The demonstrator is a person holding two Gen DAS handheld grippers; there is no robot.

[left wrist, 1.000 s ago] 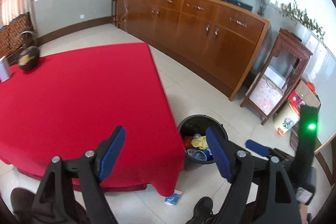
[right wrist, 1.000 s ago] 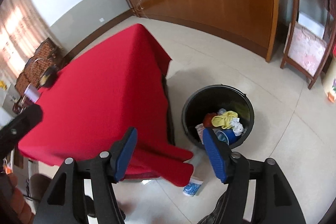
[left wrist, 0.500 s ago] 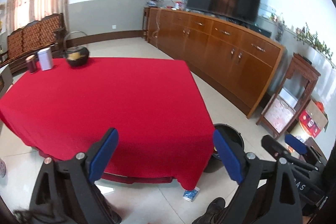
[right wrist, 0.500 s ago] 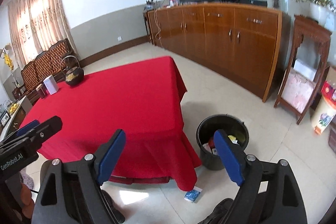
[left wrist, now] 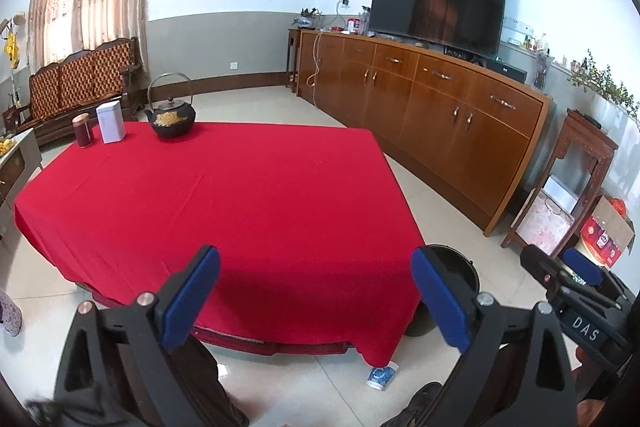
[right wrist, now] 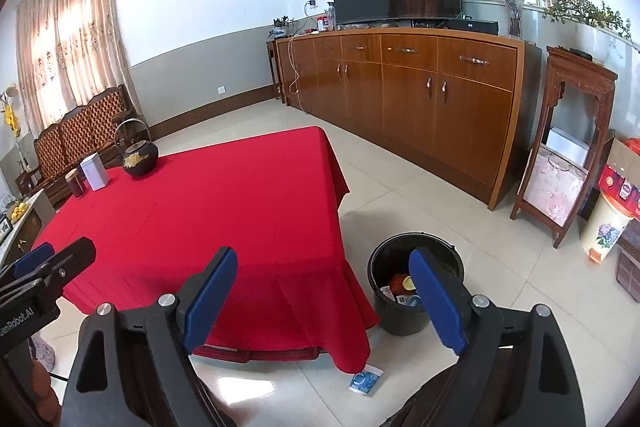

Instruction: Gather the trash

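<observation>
A black trash bin (right wrist: pixel 416 283) stands on the tiled floor by the corner of the red-clothed table (right wrist: pixel 208 203); several pieces of trash (right wrist: pixel 402 287) lie in it. In the left wrist view the bin (left wrist: pixel 460 267) is half hidden behind the cloth. A blue-and-white paper cup (right wrist: pixel 366 381) lies on the floor under the hanging cloth corner, also visible as the cup (left wrist: pixel 382 375). My left gripper (left wrist: pixel 316 299) is empty, its jaws still opening. My right gripper (right wrist: pixel 324 299) is open wide and empty, above and short of the bin.
At the table's far end stand a black teapot (left wrist: pixel 173 115), a white tin (left wrist: pixel 111 123) and a dark jar (left wrist: pixel 83 131). A long wooden sideboard (left wrist: pixel 440 115) with a TV lines the wall, and a carved stand (right wrist: pixel 568 155) is beside it. A person's shoe (left wrist: pixel 416 403) is below.
Both grippers have risen and drawn back from the bin, tilting up so the whole table and room show. Both pairs of jaws have spread wider.
</observation>
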